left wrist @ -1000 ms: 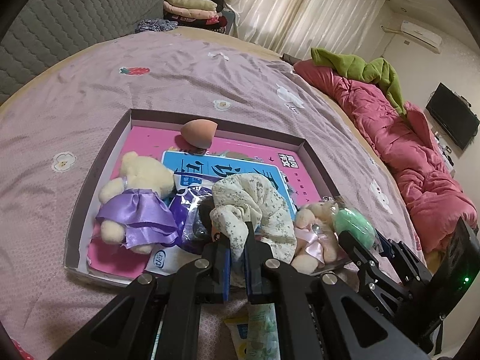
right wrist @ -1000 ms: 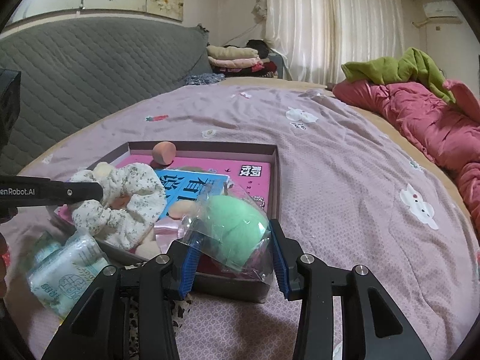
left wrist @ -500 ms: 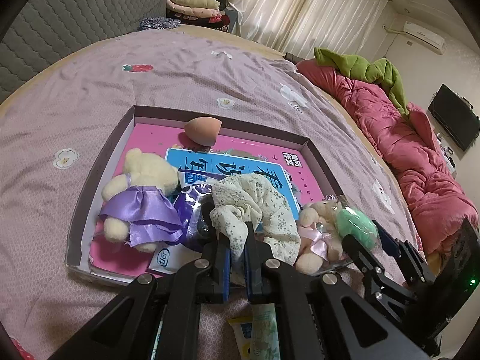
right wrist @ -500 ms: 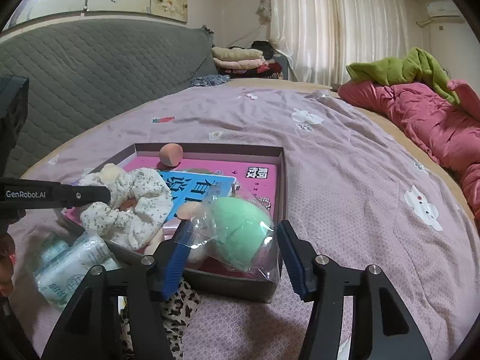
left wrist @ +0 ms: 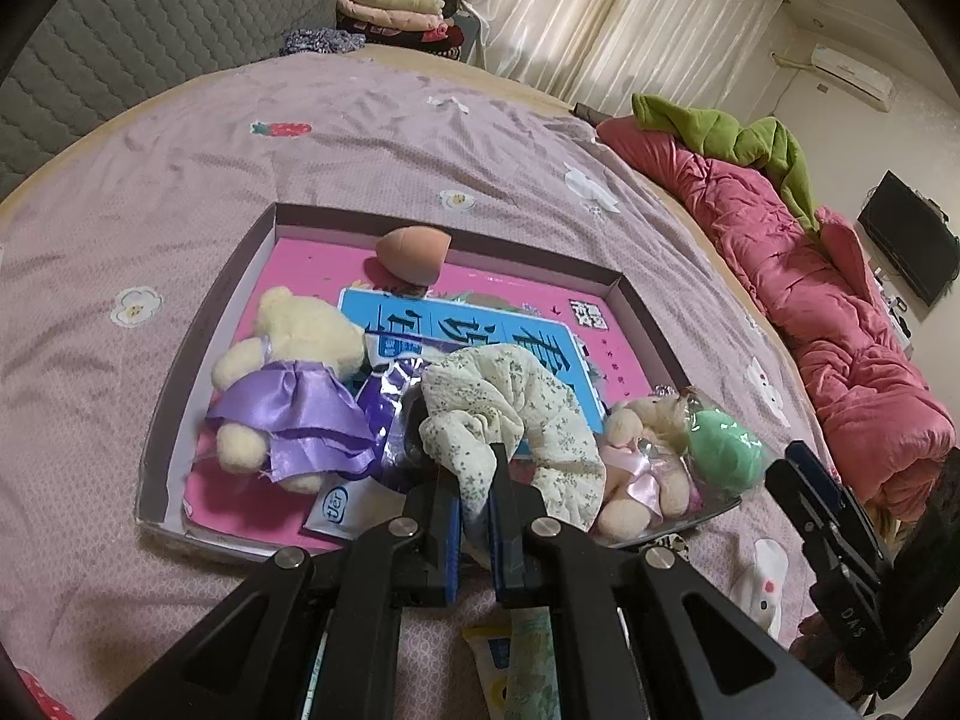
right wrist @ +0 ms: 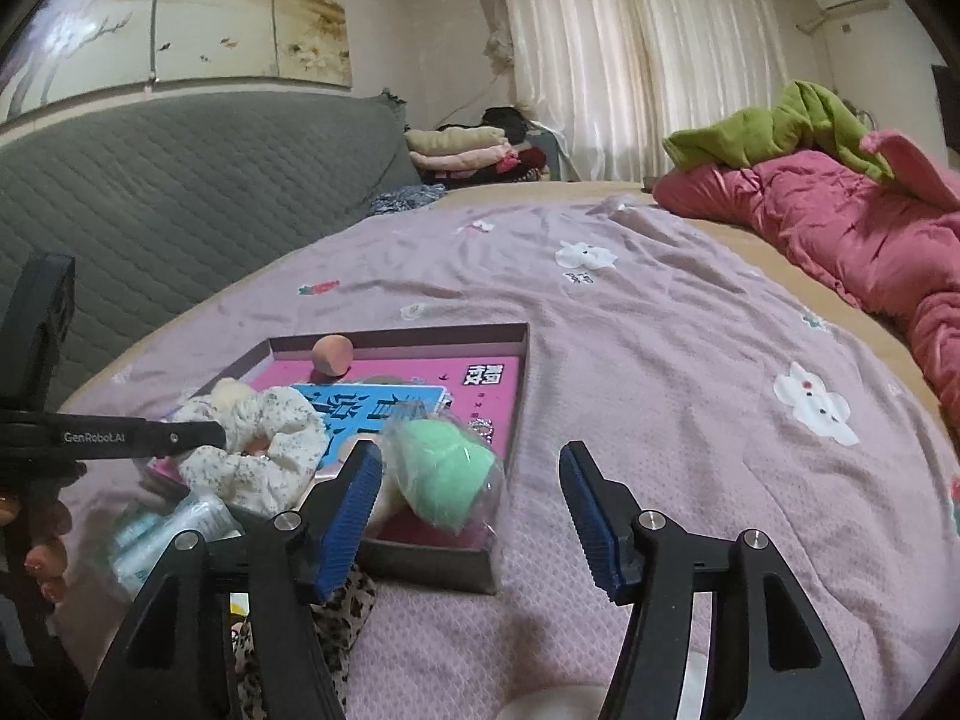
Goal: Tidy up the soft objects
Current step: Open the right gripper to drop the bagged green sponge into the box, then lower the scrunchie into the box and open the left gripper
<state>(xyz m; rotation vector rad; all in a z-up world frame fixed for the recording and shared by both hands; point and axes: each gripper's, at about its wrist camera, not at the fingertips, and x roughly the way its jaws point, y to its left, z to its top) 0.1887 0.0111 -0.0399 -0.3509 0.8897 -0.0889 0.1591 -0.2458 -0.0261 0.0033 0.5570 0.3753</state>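
My left gripper (left wrist: pixel 474 468) is shut on a cream floral scrunchie (left wrist: pixel 510 414) and holds it over the near edge of a shallow brown box (left wrist: pixel 174 372); the scrunchie also shows in the right wrist view (right wrist: pixel 252 450). In the box lie a bear in a purple dress (left wrist: pixel 288 384), a small bear in pink (left wrist: pixel 642 450), an orange sponge (left wrist: pixel 411 249) and a green sponge in clear wrap (left wrist: pixel 723 447). My right gripper (right wrist: pixel 471 504) is open and empty, drawn back from the green sponge (right wrist: pixel 447 474), which rests in the box's near corner (right wrist: pixel 432 564).
A tissue pack (right wrist: pixel 174 534) and a leopard-print item (right wrist: pixel 336 618) lie on the lilac bedspread in front of the box. A pink quilt (right wrist: pixel 840 222) with a green cloth (right wrist: pixel 780 126) lies at the right. A grey padded headboard (right wrist: pixel 180 180) stands behind.
My right gripper has opened and let go of the wrapped green sponge, which now rests in the box corner, and has pulled back. My left gripper still holds the scrunchie.
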